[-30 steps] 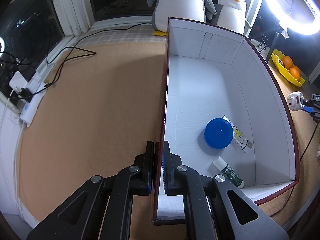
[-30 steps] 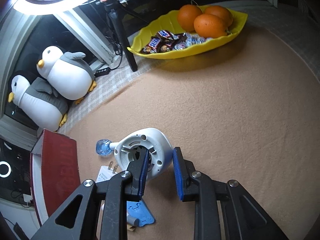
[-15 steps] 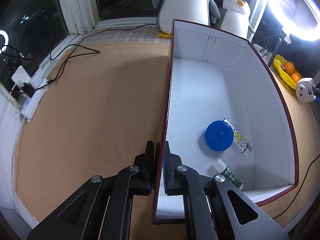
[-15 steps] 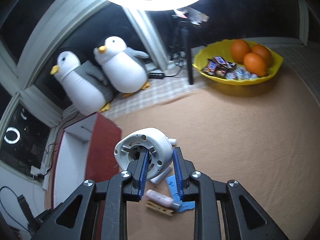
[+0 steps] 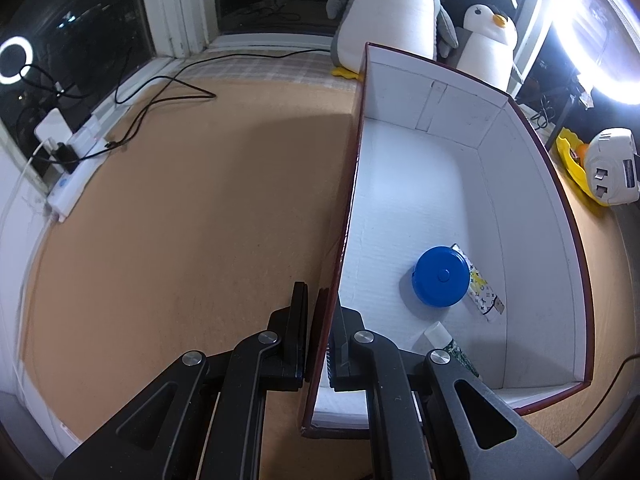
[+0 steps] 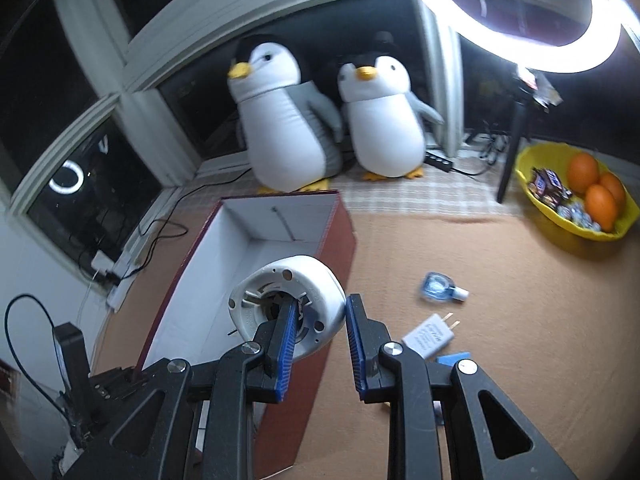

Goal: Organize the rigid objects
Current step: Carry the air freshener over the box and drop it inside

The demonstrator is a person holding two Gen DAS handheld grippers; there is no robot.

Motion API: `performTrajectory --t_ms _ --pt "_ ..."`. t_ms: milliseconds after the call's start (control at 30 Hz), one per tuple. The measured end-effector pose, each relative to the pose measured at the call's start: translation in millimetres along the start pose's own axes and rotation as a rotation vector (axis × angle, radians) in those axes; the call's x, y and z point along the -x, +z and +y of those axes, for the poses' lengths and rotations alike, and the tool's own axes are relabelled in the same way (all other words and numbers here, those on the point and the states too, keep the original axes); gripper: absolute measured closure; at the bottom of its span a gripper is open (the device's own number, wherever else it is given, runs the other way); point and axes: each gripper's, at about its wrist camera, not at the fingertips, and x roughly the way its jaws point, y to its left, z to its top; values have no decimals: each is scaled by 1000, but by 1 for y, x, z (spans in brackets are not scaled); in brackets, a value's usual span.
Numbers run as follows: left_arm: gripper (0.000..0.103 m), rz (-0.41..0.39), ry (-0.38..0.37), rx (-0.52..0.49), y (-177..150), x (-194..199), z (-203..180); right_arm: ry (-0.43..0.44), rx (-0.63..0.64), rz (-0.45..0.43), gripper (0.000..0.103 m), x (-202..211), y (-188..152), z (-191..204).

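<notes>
A dark red box [image 5: 532,216] with white inner walls lies on the tan mat. My left gripper [image 5: 320,312] is shut on its left wall, one finger on each side. Inside lie a blue round case [image 5: 442,276], a patterned flat pack [image 5: 484,292] and a small white-capped bottle [image 5: 444,340]. My right gripper [image 6: 320,320] is shut on the rim of a white round device [image 6: 316,296], held in the air above the box [image 6: 340,248]. That white device [image 5: 612,172] also shows past the box's right wall in the left wrist view.
On the mat right of the box lie a small blue bottle [image 6: 440,292], a white plug adapter [image 6: 430,336] and a blue piece [image 6: 454,360]. A yellow bowl [image 6: 560,228] with oranges and sweets, two penguin plushes [image 6: 288,120], a ring light [image 6: 520,20], cables and a power strip [image 5: 76,172] stand around.
My right gripper lifted the white device off the mat and carried it left, over the box, rolling as it went. My left gripper kept its hold on the box wall.
</notes>
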Motion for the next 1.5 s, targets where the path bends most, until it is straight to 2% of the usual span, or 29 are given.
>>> performTrajectory --t_ms 200,467,900,1200,1233,1267,1300,1367,1500 --pt "97 -7 13 14 -1 3 0 42 90 30 81 -13 -4 31" --pt "97 -12 22 29 -3 6 -1 41 200 69 81 -36 -11 61" --pt "97 -14 26 31 -4 9 -2 -53 300 128 81 -84 -13 83" --pt "97 -14 22 34 -4 9 -1 -74 323 146 80 -95 -11 90" --pt "97 -14 22 34 -4 9 -1 -71 317 147 79 -95 -11 89" --pt "97 -14 22 34 -4 9 -1 -68 312 141 74 -94 -10 89" --pt "97 -14 20 34 -4 8 -1 -66 311 136 61 -93 -9 89" --pt "97 -14 20 35 -4 9 -2 -61 309 113 47 -88 -8 88" --pt "97 -15 20 34 -4 7 -2 -59 311 97 46 -81 -7 87"
